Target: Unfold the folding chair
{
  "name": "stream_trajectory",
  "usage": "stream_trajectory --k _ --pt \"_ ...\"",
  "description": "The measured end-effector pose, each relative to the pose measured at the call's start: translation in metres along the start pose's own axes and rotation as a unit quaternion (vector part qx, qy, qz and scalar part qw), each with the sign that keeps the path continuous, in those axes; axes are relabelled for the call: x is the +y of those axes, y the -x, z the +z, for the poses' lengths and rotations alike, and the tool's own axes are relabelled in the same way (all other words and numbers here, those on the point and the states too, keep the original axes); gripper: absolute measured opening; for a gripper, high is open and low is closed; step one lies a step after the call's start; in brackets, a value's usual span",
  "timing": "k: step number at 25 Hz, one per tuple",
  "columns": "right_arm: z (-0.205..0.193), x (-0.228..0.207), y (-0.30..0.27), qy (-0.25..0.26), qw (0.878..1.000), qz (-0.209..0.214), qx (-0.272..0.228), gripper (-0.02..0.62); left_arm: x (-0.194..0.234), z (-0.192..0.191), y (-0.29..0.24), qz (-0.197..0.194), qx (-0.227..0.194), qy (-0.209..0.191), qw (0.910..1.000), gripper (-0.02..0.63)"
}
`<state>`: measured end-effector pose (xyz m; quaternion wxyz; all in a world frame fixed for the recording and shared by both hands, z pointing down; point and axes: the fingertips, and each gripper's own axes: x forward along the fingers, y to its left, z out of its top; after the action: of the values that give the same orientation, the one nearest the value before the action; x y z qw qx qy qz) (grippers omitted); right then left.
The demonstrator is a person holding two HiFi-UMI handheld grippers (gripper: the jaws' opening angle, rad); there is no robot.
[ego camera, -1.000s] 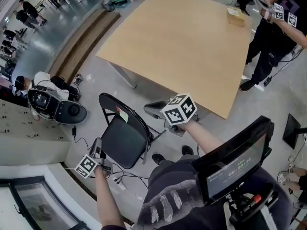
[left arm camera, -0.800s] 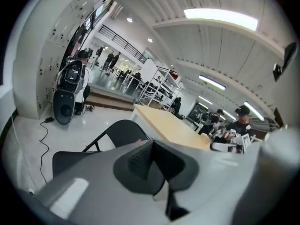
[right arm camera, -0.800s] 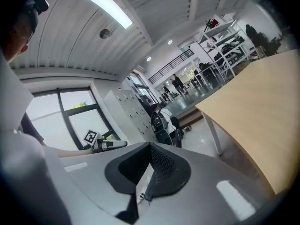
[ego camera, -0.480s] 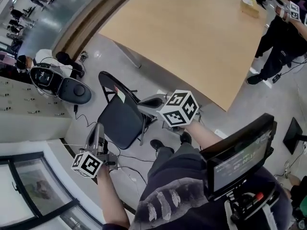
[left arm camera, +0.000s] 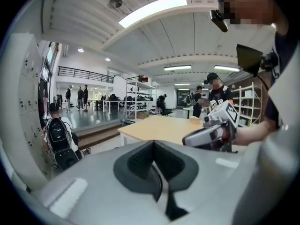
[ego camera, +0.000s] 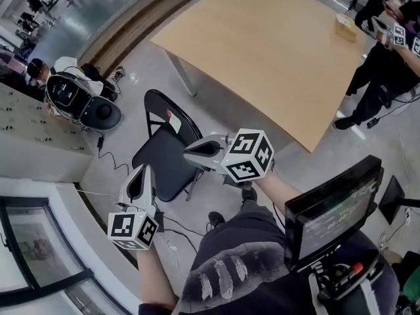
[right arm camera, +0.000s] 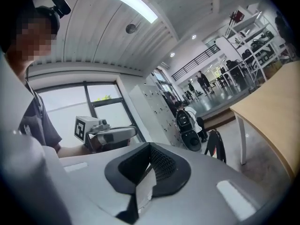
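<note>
Left gripper view: my left hand-held gripper [left arm camera: 157, 172] has its jaws together, with nothing between them. Right gripper view gives the same finding for my right hand-held gripper [right arm camera: 145, 177]: jaws together, empty. Head view shows both held in the air, neither gripping the folding chair [ego camera: 159, 163]. I see the left one at the seat's left side and the right one over its right edge. The chair stands on the grey floor [ego camera: 216, 110], seat down and backrest up, near the tan table [ego camera: 262, 51].

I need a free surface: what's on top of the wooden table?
Only a small tan box near the far right corner of the table; the rest seen is bare. Its far edge is off frame.
</note>
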<state>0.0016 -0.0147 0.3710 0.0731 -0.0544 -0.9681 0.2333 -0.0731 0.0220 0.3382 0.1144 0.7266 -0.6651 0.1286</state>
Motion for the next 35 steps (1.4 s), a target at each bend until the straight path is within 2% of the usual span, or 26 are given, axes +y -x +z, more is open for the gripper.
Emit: stream_trajectory --k 12,19,23,26,31,35 --pt "0.000 0.107 -0.085 0.061 0.998 0.020 0.028 0.002 0.051 -0.013 0.084 -0.014 -0.064 0.014 0.9978 -0.002" --pt "-0.018 0.144 -0.106 0.086 0.995 -0.025 0.036 0.002 0.058 -0.030 0.121 -0.057 -0.079 0.040 0.9945 -0.002" --pt "-0.030 0.153 -0.094 0.082 0.994 -0.040 0.058 0.002 0.042 -0.038 0.121 -0.082 -0.070 0.061 0.9923 -0.001" --pt "-0.037 0.149 -0.092 0.077 0.994 -0.041 0.062 0.002 0.036 -0.045 0.119 -0.088 -0.068 0.058 0.9920 0.000" --pt "-0.037 0.145 -0.091 0.096 0.993 -0.036 0.050 0.002 0.037 -0.047 0.118 -0.082 -0.068 0.055 0.9928 0.000" --pt "-0.031 0.135 -0.059 0.099 0.993 -0.051 0.032 0.002 0.018 -0.033 0.105 -0.085 -0.066 0.050 0.9929 0.000"
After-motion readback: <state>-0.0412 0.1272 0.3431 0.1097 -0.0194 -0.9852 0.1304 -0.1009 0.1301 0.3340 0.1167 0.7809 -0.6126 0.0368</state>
